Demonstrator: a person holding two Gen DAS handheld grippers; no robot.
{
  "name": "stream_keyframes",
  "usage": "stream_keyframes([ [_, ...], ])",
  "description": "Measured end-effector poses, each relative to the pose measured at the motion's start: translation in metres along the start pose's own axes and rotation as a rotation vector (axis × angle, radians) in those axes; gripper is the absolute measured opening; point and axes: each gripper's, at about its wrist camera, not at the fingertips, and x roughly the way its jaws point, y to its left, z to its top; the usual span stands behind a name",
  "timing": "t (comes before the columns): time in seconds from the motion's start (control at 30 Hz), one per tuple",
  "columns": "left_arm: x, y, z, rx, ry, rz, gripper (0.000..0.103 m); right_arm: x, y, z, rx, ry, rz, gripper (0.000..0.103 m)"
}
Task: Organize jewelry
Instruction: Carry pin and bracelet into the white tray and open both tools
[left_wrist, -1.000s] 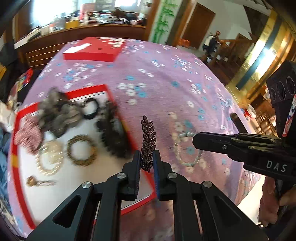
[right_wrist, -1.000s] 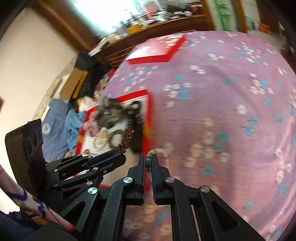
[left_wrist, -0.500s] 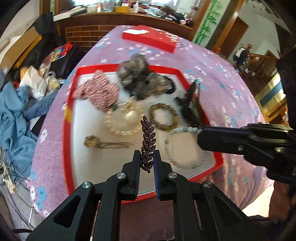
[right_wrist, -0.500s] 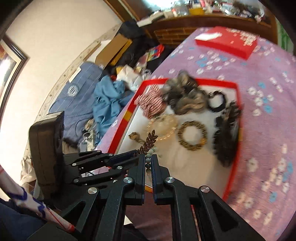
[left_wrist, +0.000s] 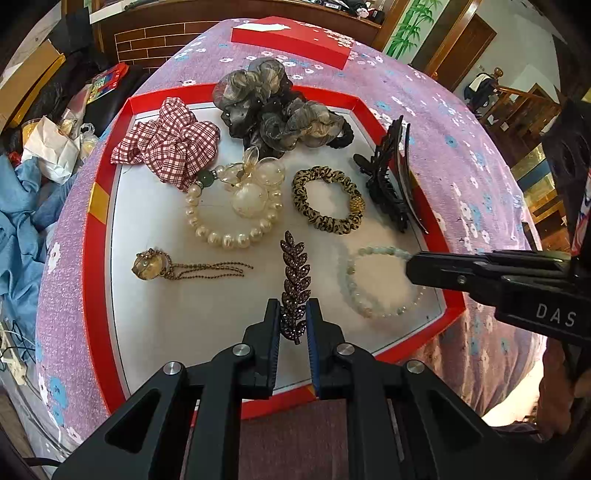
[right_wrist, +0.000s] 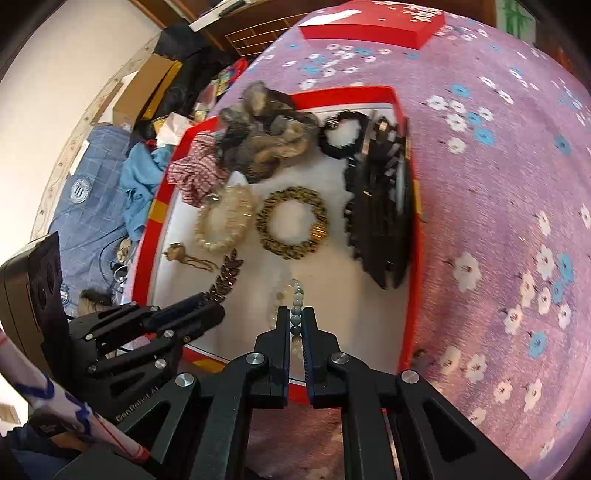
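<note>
Holding a leaf-shaped hair clip, the left claw now sits over the near part of the red tray; a second ago it was above bare cloth beside the tray. Right claw pinches a pale bead bracelet, now hanging inside the tray's near right corner. Both pieces look ready to release. Beyond: pearl bracelet, leopard scrunchie, black claw clip.

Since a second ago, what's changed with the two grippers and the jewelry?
Both grippers swung left from the purple cloth to over the red tray. Grips stayed: left gripper clamps the leaf hair clip, right gripper the pale bead bracelet.
</note>
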Motion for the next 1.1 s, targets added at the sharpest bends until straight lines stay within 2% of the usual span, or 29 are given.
stream_keyframes([
  [0.47,0.008,-0.002,0.000,0.013,0.012,0.040,0.013,0.003,-0.012,-0.008,0.031,0.024,-0.052,0.008],
  [1.1,0.009,0.000,0.001,0.042,0.011,0.028,0.013,0.018,-0.011,-0.009,0.062,0.043,-0.090,0.008],
])
